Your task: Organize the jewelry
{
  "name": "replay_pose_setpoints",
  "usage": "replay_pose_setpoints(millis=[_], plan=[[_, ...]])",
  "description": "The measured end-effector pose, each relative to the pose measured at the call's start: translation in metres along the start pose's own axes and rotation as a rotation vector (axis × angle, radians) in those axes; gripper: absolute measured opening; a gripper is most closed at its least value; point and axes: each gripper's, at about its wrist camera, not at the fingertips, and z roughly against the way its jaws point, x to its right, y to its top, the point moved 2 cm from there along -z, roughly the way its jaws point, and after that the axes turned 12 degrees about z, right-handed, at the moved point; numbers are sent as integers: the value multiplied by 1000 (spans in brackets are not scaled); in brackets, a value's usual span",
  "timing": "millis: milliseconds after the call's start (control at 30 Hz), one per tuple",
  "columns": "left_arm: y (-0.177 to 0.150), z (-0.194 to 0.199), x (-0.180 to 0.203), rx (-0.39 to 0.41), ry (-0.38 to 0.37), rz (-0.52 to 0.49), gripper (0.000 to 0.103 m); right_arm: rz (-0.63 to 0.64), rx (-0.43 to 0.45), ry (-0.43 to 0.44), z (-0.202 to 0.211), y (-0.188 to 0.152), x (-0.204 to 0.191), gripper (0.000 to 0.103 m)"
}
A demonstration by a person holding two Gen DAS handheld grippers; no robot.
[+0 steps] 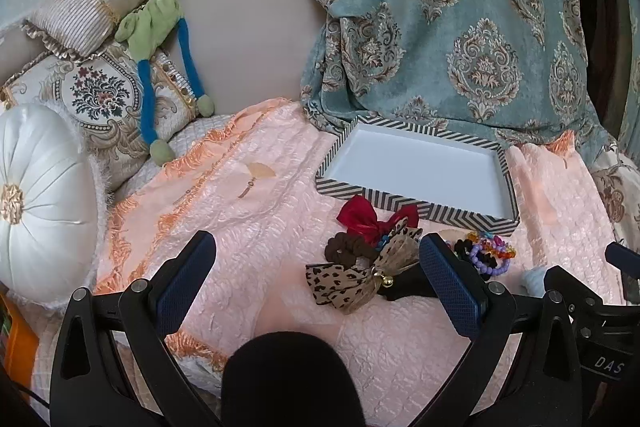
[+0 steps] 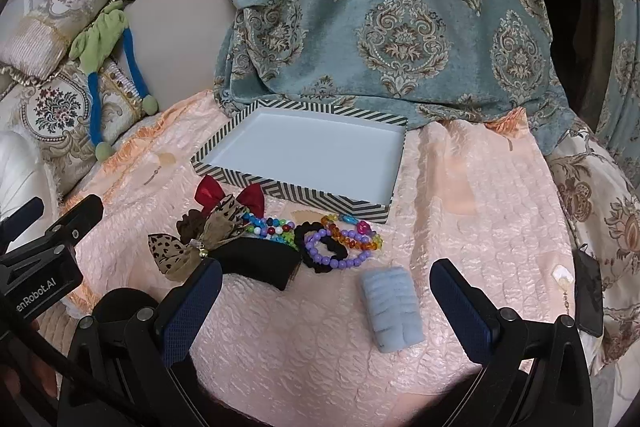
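Observation:
A shallow striped box (image 1: pixel 416 203) (image 2: pixel 288 191) with a white inside lies empty on the pink bedspread. In front of it is a pile of accessories: a red bow (image 1: pixel 360 217) (image 2: pixel 210 193), a leopard bow (image 1: pixel 344 285) (image 2: pixel 172 253), a brown scrunchie (image 1: pixel 344 247), a black pouch (image 2: pixel 260 261), a purple bead bracelet (image 2: pixel 336 255) (image 1: pixel 486 261), other coloured bead bracelets (image 2: pixel 356 233) and a pale blue fuzzy roll (image 2: pixel 394 307). My left gripper (image 1: pixel 320 275) is open, just before the leopard bow. My right gripper (image 2: pixel 326 291) is open, near the blue roll.
Ornate cushions (image 1: pixel 100 95), a white round cushion (image 1: pixel 36 199) and a green-and-blue soft toy (image 1: pixel 156 39) lie at the left. A teal patterned blanket (image 2: pixel 400 27) is heaped behind the box. A dark phone (image 2: pixel 588 291) lies at the right.

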Motion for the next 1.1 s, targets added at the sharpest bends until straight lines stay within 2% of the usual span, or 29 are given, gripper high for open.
replay_pose_setpoints(millis=[400, 1100], plan=[[-5, -5, 4, -12, 23, -25, 102, -27, -8, 36, -9, -2, 6, 103], [-14, -10, 9, -33, 18, -22, 102, -18, -30, 25, -14, -10, 6, 103]])
